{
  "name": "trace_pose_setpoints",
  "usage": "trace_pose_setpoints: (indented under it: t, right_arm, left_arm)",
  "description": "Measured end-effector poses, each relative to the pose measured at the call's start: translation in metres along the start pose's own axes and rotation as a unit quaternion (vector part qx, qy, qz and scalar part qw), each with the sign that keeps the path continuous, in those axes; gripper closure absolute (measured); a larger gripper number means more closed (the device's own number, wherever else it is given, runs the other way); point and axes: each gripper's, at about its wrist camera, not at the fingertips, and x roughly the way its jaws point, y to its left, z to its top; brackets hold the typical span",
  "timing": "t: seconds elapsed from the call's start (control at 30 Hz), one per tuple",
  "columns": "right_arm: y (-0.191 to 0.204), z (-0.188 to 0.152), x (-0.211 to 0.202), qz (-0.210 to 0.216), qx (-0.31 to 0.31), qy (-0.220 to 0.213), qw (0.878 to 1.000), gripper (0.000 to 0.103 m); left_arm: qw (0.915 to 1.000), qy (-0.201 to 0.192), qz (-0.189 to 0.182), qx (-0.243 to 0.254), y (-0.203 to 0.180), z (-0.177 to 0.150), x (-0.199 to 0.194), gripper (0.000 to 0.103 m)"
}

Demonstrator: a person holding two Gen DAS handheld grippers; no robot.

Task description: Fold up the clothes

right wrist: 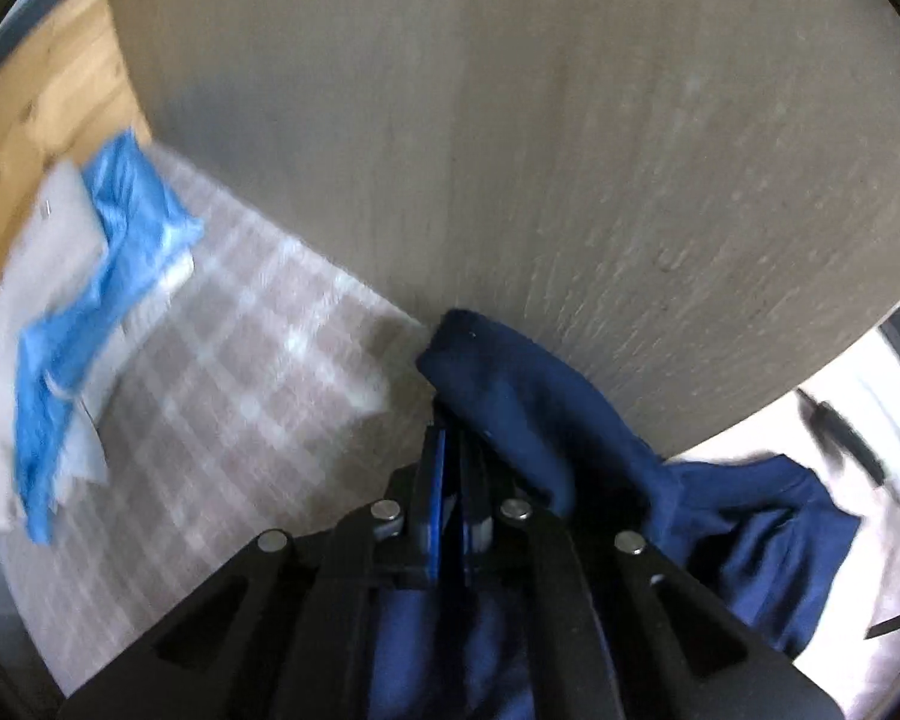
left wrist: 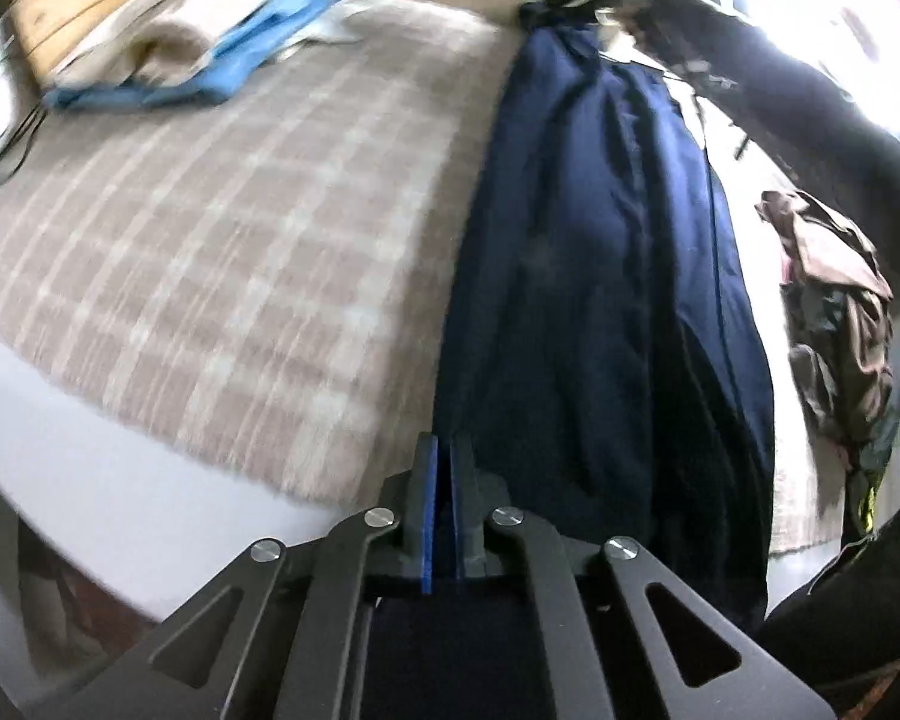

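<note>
A long navy blue garment lies stretched lengthwise on the bed's beige-and-white checked blanket. The left gripper pinches its near end, jaws pressed together on the cloth. The right gripper clamps the far end by the grey wooden headboard. A folded beige and light blue pile sits well apart.

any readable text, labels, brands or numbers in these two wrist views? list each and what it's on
None readable.
Navy blue fabric garment: no print or tag showing.
Beige-and-white checked bed cover: pattern only.
Folded light blue cloth: blurred, no lettering made out.
Crumpled brown clothes pile: a yellow-green patch, too blurred to read.
</note>
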Motion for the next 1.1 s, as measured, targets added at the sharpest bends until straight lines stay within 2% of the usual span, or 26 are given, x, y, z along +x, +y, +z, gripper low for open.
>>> trace_pose_setpoints:
  t: [0.03,0.1,0.17,0.2,0.23,0.3,0.4,0.43,0.5,0.57,0.67,0.73,0.77,0.9,1.0,1.03,1.1]
  right_arm:
    - [0.001,-0.001,0.003,0.006,0.001,0.004,1.0,0.098]
    - [0.002,-0.003,0.009,0.019,0.004,0.012,1.0,0.095]
    - [0.004,-0.008,0.003,0.035,0.009,0.016,0.999,0.082]
    - [0.005,-0.011,-0.006,0.045,0.013,0.015,0.999,0.075]
    - [0.006,-0.015,-0.016,0.055,0.017,0.014,0.998,0.075]
    - [0.006,-0.022,-0.044,0.072,0.009,-0.001,0.997,0.075]
    - [0.008,-0.047,-0.109,0.135,0.006,-0.033,0.99,0.075]
    - [-0.003,-0.047,-0.126,0.151,0.009,-0.04,0.988,0.075]
    - [-0.008,-0.071,-0.175,0.169,0.012,-0.066,0.983,0.075]
    - [-0.009,-0.095,-0.216,0.169,0.011,-0.092,0.981,0.075]
    - [-0.014,-0.143,-0.273,0.158,0.018,-0.123,0.98,0.067]
    - [-0.014,-0.181,-0.303,0.146,0.027,-0.138,0.979,0.066]
    - [-0.01,-0.214,-0.316,0.134,0.032,-0.142,0.98,0.066]
    - [0.02,-0.324,-0.32,0.118,0.071,-0.113,0.984,0.066]
    - [0.048,-0.415,-0.315,0.142,0.149,-0.114,0.972,0.066]
    - [0.058,-0.437,-0.307,0.142,0.175,-0.119,0.967,0.066]
    - [0.091,-0.473,-0.271,0.145,0.193,-0.105,0.965,0.066]
  left_arm:
    - [1.0,0.0,0.001,-0.005,0.003,0.001,0.0,0.1]
    - [0.9998,-0.007,0.007,-0.018,0.01,0.006,-0.001,0.093]
    - [0.9993,-0.013,0.015,-0.031,0.017,0.013,-0.008,0.078]
    - [0.9992,-0.019,0.011,-0.033,0.02,0.016,-0.014,0.078]
    - [0.9991,-0.025,0.006,-0.034,0.023,0.019,-0.02,0.078]
    - [0.9991,-0.034,0.0,-0.027,0.027,0.019,-0.036,0.078]
    - [0.999,-0.043,0.001,-0.01,0.021,0.023,-0.05,0.077]
    - [0.9991,-0.043,0.001,-0.002,0.022,0.023,-0.053,0.077]
    - [0.999,-0.043,0.0,0.013,0.029,0.014,-0.065,0.077]
    - [0.9988,-0.037,-0.016,0.026,0.038,0.009,-0.073,0.077]
    - [0.9976,-0.014,-0.036,0.057,0.042,0.007,-0.068,0.077]
    - [0.9943,0.001,-0.055,0.091,0.046,0.0,-0.071,0.077]
    - [0.9918,0.008,-0.067,0.108,0.046,-0.005,-0.071,0.077]
    - [0.9771,0.047,-0.114,0.173,0.042,-0.017,-0.072,0.077]
    - [0.9619,0.063,-0.15,0.22,0.037,-0.025,-0.077,0.077]
    - [0.9582,0.065,-0.156,0.231,0.035,-0.025,-0.077,0.077]
    - [0.9511,0.073,-0.18,0.24,0.026,-0.025,-0.071,0.077]
